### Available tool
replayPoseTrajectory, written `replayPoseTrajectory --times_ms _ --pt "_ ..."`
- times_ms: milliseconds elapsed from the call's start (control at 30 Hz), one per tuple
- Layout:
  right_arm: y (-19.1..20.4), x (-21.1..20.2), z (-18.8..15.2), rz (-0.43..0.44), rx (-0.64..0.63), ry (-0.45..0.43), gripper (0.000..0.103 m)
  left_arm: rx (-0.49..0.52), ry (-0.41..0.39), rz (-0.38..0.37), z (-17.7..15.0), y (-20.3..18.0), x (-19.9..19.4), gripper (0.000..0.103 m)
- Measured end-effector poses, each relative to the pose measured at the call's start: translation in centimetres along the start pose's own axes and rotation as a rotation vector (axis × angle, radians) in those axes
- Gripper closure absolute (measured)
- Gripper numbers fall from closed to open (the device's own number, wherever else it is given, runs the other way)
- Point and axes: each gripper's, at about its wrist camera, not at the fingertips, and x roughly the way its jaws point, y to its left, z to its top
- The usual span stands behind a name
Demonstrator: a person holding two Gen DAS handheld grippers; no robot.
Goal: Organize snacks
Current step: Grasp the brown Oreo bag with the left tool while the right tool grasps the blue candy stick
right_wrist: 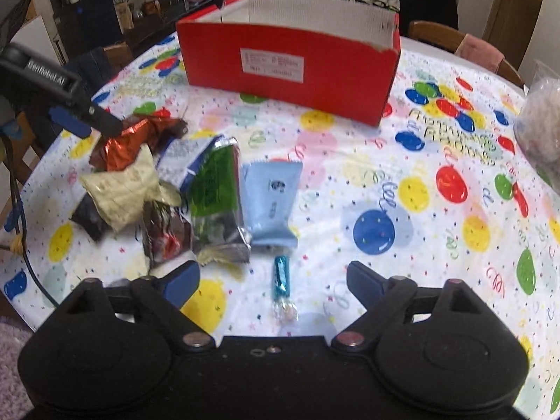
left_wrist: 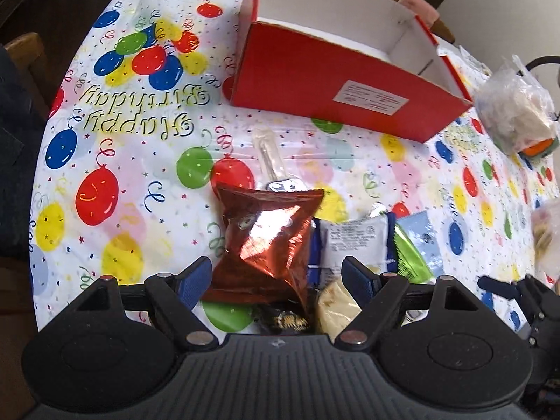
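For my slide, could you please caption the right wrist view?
Open right gripper hovers over a blue candy, facing the red box.

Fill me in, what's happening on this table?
Someone with two handheld grippers is sorting snacks. The left gripper is open around a red foil bag at the edge of the snack pile. The right gripper is open over a small blue candy. The red box looks empty where its inside shows.

Snack pile (right_wrist: 182,182) before box (right_wrist: 287,70), on tablecloth (right_wrist: 402,182).
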Motion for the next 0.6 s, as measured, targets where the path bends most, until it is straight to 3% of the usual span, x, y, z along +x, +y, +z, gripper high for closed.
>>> replayPoseTrajectory --times_ms 200,267,433,600 --pt "-0.6 1.1 -0.3 -0.01 0.016 0.024 0.034 -0.039 0.038 0.012 0.9 1.0 1.6 0.022" --pt "-0.3 1.3 -0.4 -0.022 -0.007 0.026 0.047 -0.048 0.054 0.013 1.0 1.1 2.1 0.022" --pt "0.2 2.0 -0.3 -0.036 -0.043 0.04 0.067 -0.063 0.071 0.014 1.2 1.3 2.8 0.022" --pt "0.2 2.3 -0.3 -0.023 -0.047 0.05 0.078 -0.079 0.083 0.007 1.2 1.4 3.4 0.022"
